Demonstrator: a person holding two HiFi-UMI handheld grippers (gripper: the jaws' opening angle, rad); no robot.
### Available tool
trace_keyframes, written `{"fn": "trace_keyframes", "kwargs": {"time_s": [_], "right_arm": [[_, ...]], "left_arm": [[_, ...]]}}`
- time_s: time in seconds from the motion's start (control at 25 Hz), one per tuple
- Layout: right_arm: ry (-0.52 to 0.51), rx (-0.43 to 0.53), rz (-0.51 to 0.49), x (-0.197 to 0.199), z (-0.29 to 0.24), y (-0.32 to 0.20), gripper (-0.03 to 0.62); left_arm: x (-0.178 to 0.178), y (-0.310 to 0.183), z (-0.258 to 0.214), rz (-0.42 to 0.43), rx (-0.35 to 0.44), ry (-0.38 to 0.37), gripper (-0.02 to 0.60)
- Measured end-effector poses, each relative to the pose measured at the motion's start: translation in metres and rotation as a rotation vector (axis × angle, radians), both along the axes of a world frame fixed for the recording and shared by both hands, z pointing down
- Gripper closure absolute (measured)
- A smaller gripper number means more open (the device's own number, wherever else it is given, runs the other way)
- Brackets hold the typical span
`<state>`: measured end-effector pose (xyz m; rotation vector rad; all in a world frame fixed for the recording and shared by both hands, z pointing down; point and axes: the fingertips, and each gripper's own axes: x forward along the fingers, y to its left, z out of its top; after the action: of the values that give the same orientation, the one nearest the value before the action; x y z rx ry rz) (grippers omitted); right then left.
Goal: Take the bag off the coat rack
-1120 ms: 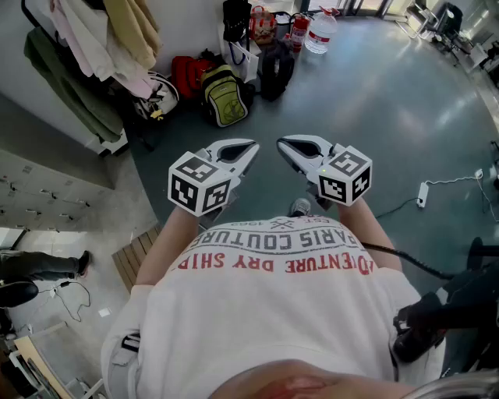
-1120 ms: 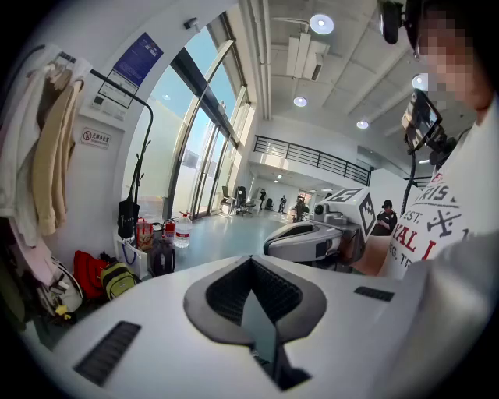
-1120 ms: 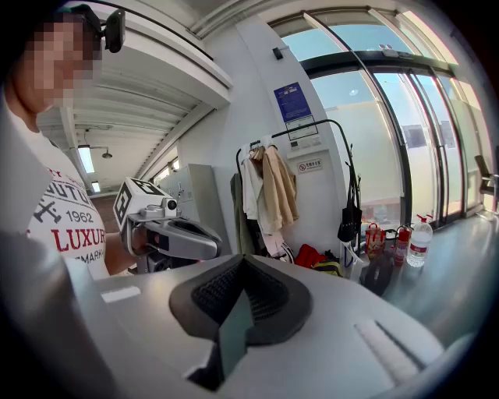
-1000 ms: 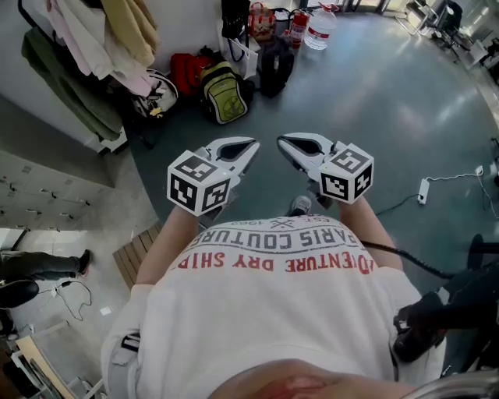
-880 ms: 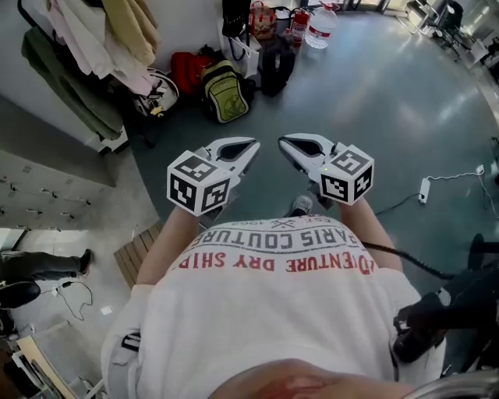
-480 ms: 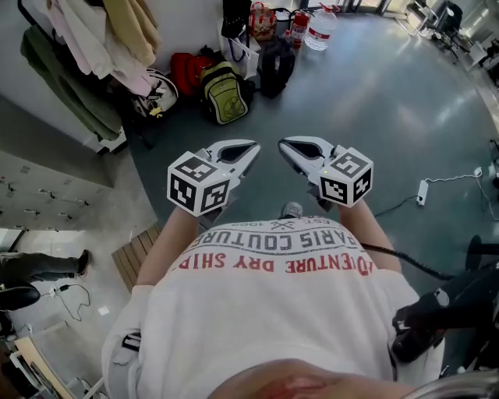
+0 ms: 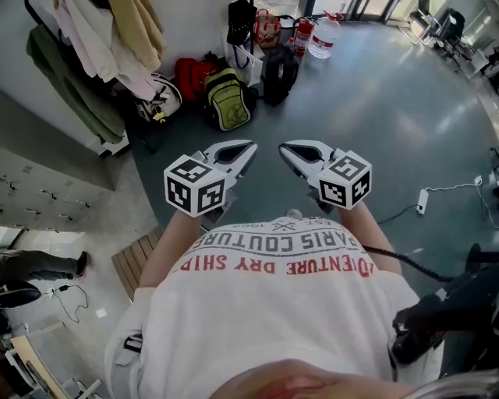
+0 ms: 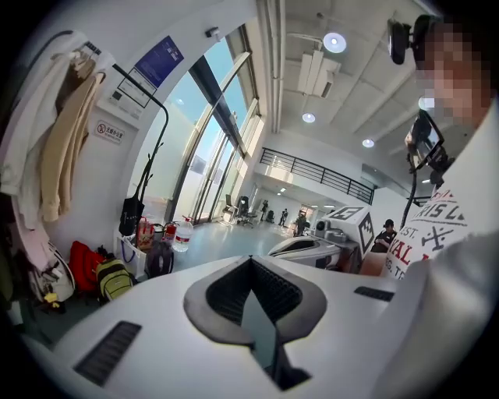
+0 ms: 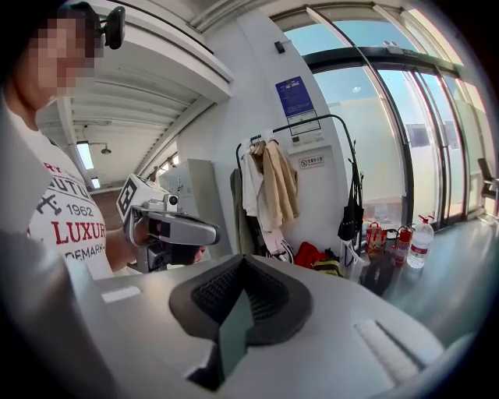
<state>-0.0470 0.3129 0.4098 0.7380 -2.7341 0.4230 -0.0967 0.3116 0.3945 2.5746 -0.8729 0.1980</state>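
A black bag (image 9: 348,222) hangs from a black bent-pole coat rack (image 9: 355,156) against the white wall, next to hung coats (image 9: 269,187). It shows as a dark bag (image 7: 240,19) at the top of the head view and as a bag (image 8: 131,214) at the left in the left gripper view. My left gripper (image 7: 251,148) and right gripper (image 7: 284,148) hover side by side in front of my chest, well short of the rack. Both are shut with nothing between the jaws. The left gripper (image 8: 251,261) and the right gripper (image 9: 243,261) point level toward the room.
Under the rack lie a red backpack (image 7: 189,75), a yellow-green backpack (image 7: 228,101) and a black backpack (image 7: 279,70). A water bottle (image 7: 324,37) and a fire extinguisher (image 7: 302,35) stand behind them. A power strip (image 7: 422,200) lies at the right, a wooden pallet (image 7: 139,257) at the left.
The bags on the floor sit slightly lower in the head view. Both grippers have stayed side by side, shut, in nearly the same place.
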Motion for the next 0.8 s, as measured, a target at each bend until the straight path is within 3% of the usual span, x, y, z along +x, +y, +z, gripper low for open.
{"fn": "trace_keyframes", "kwargs": {"time_s": [0.12,0.44,0.64,0.8], "right_arm": [[-0.007,0.02,-0.004,-0.001,-0.009,-0.006,0.592],[-0.016,0.014,-0.014,0.006,-0.007,-0.038,0.592],[-0.044,-0.01,-0.012,0.017,0.008,-0.095,0.592],[-0.075,-0.036,-0.002,0.032,0.025,-0.173,0.592]], "left_arm": [[0.001,0.002,-0.013,0.037,0.033,0.03,0.58],[0.01,-0.03,-0.012,0.046,0.076,0.008,0.58],[0.021,-0.086,0.008,0.033,0.052,-0.018,0.58],[0.027,-0.163,0.022,-0.023,0.044,-0.014,0.58]]}}
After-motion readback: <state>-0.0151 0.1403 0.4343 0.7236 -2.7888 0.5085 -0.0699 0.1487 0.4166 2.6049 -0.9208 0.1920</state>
